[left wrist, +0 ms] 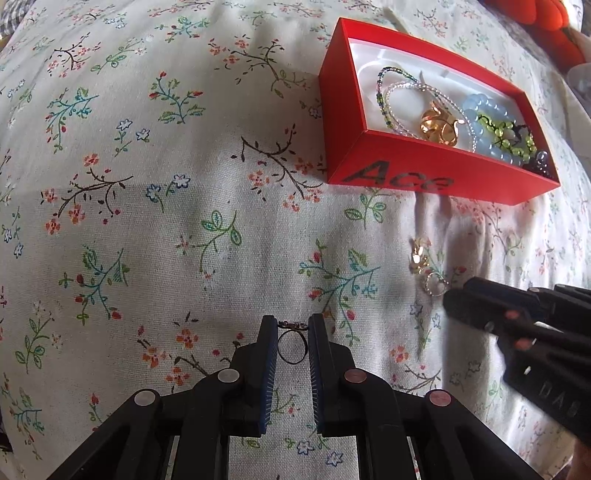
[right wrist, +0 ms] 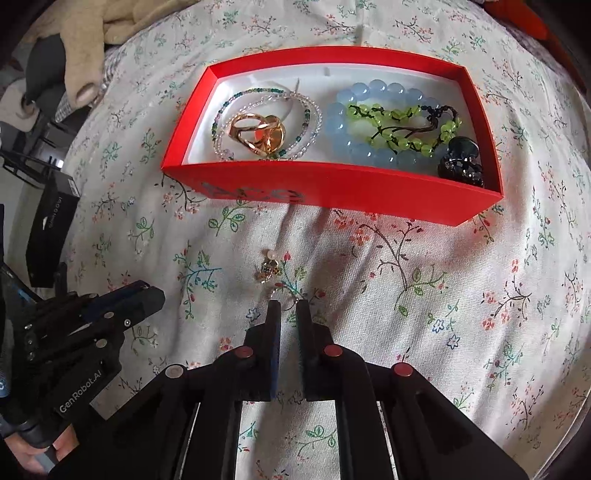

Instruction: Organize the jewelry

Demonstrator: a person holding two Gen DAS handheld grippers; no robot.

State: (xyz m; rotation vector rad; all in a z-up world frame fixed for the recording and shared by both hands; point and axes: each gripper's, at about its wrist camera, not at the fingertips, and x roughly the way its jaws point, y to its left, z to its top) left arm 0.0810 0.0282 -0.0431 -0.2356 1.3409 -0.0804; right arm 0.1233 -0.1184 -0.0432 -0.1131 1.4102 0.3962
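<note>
My left gripper point(left wrist: 293, 319) points down at the floral cloth and is shut on a thin dark ring point(left wrist: 291, 362), which stands upright between its pads. It also shows at the left of the right wrist view point(right wrist: 155, 295). My right gripper point(right wrist: 288, 304) hangs over the cloth with a narrow gap between its pads. A small silver ring point(right wrist: 284, 295) lies at its tips, and a gold pearl earring point(right wrist: 269, 267) just beyond. The red box point(right wrist: 351, 192) holds gold rings point(right wrist: 258, 133), a blue bead bracelet point(right wrist: 343, 125), a green bead bracelet point(right wrist: 406, 125) and a dark piece point(right wrist: 461, 162).
The floral cloth point(left wrist: 184, 184) covers the whole surface, with folds in front of the red box point(left wrist: 424, 177). A black box point(right wrist: 51, 221) and beige fabric point(right wrist: 92, 37) lie past the cloth's left edge. An orange object point(left wrist: 546, 29) sits beyond the red box. A hand point(right wrist: 33, 454) holds the left gripper's handle.
</note>
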